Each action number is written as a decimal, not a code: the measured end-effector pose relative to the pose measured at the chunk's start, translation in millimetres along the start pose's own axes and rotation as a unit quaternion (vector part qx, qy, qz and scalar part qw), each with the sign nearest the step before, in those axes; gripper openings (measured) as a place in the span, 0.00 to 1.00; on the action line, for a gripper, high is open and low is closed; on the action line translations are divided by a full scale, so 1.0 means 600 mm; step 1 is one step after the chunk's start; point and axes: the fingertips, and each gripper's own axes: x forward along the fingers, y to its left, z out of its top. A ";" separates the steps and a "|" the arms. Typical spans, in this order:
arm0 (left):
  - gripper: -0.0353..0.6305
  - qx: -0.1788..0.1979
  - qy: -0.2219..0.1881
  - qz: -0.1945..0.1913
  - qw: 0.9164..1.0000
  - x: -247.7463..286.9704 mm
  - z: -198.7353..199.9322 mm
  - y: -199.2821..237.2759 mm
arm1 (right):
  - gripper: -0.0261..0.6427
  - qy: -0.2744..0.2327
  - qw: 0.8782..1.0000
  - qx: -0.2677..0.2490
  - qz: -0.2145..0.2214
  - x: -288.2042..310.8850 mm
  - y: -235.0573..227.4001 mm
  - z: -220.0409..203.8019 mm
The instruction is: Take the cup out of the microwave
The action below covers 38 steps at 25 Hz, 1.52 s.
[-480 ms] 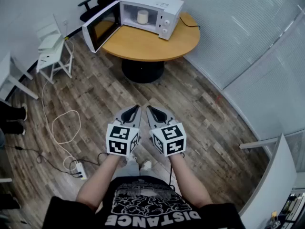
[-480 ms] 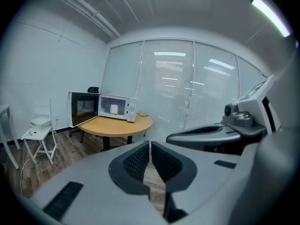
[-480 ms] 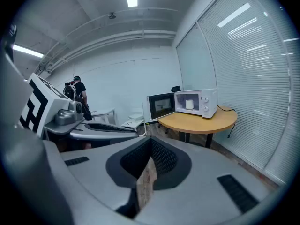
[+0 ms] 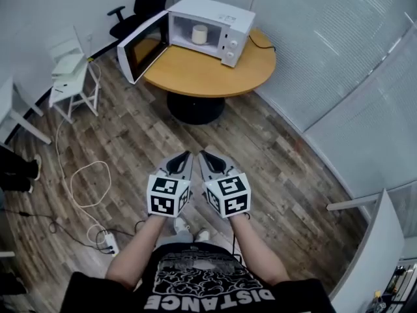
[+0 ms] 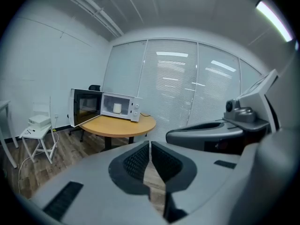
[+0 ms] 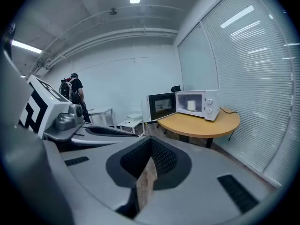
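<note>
A white cup [image 4: 199,34] stands inside the white microwave [image 4: 225,18], whose door [image 4: 142,47] hangs open to the left. The microwave sits on a round wooden table [image 4: 215,74] far ahead. My left gripper [image 4: 184,158] and right gripper [image 4: 207,156] are side by side over the wood floor, well short of the table. Both are shut with nothing between the jaws. The left gripper view shows its jaws [image 5: 150,144] meeting and the cup [image 5: 117,108] far off. The right gripper view shows its jaws [image 6: 151,140] meeting and the cup [image 6: 191,105] in the distance.
A white folding stool [image 4: 71,77] and a black office chair [image 4: 130,8] stand left of the table. A white cable [image 4: 81,181] and a power strip [image 4: 107,235] lie on the floor at my left. Blinds-covered glass walls [image 4: 339,57] close the right side. A person [image 6: 75,90] stands at the back.
The table and microwave have slid slightly down and right in the head view. Both grippers stay together and shut, at almost the same spot.
</note>
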 end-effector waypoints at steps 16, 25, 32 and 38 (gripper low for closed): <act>0.09 0.004 -0.015 -0.018 1.000 0.072 0.063 0.062 | 0.06 -0.012 1.000 -0.003 -0.024 0.075 -0.043 0.059; 0.09 0.006 -0.011 -0.002 1.000 0.169 0.095 0.051 | 0.06 -0.017 1.000 0.001 -0.008 0.107 -0.141 0.075; 0.09 0.015 -0.015 0.005 1.000 0.258 0.132 0.029 | 0.06 -0.018 1.000 0.008 0.002 0.128 -0.231 0.085; 0.09 0.012 -0.011 0.018 1.000 0.310 0.144 0.022 | 0.06 -0.016 1.000 0.008 0.017 0.143 -0.280 0.088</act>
